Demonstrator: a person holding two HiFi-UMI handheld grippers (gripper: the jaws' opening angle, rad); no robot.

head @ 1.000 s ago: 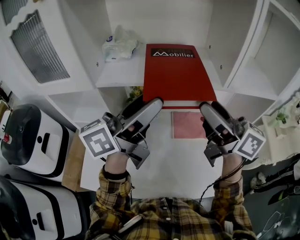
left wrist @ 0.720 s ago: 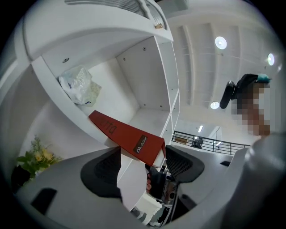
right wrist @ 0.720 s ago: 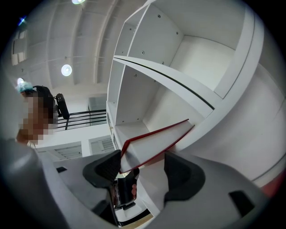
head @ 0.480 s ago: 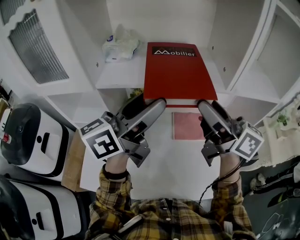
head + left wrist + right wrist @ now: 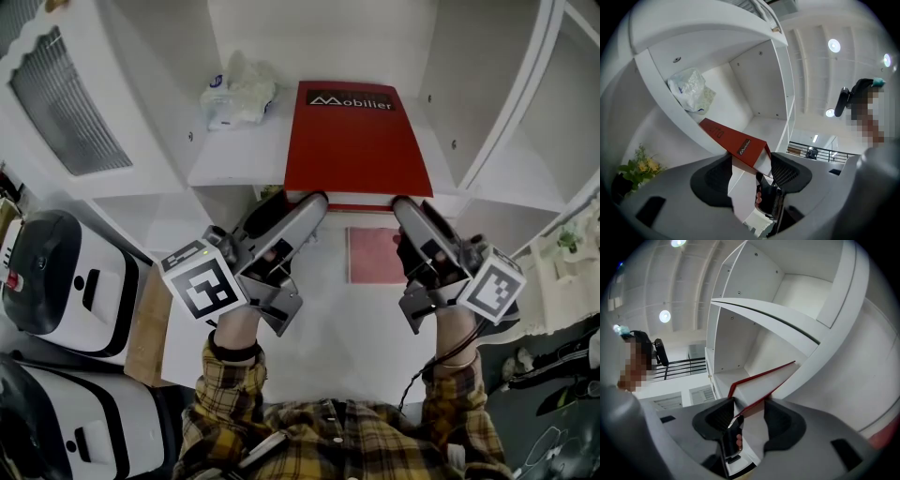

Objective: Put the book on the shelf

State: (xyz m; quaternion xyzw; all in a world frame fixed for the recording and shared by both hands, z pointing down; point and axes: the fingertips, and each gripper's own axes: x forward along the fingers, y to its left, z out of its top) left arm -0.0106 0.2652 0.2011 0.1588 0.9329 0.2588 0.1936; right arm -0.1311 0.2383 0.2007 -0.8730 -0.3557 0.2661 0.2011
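Note:
The red book (image 5: 356,141) lies flat on a white shelf board (image 5: 225,155), its near edge sticking out over the front. My left gripper (image 5: 305,202) is at the near left corner and my right gripper (image 5: 408,204) at the near right corner. Seen from the left gripper (image 5: 751,164), the corner of the book (image 5: 726,136) sits between closing jaws. The right gripper (image 5: 749,406) also has a corner of the book (image 5: 759,380) between closing jaws. At neither do I see the pads pressing on the covers.
A crumpled plastic bag (image 5: 239,89) lies on the same shelf, left of the book. A pink item (image 5: 375,253) rests on the shelf below. Yellow flowers (image 5: 640,166) stand lower left. White machines (image 5: 56,272) sit at my left. Upright shelf walls (image 5: 469,103) flank the compartment.
Both grippers have edged forward onto the book's near corners and their jaws have narrowed. The book has stayed on the shelf board.

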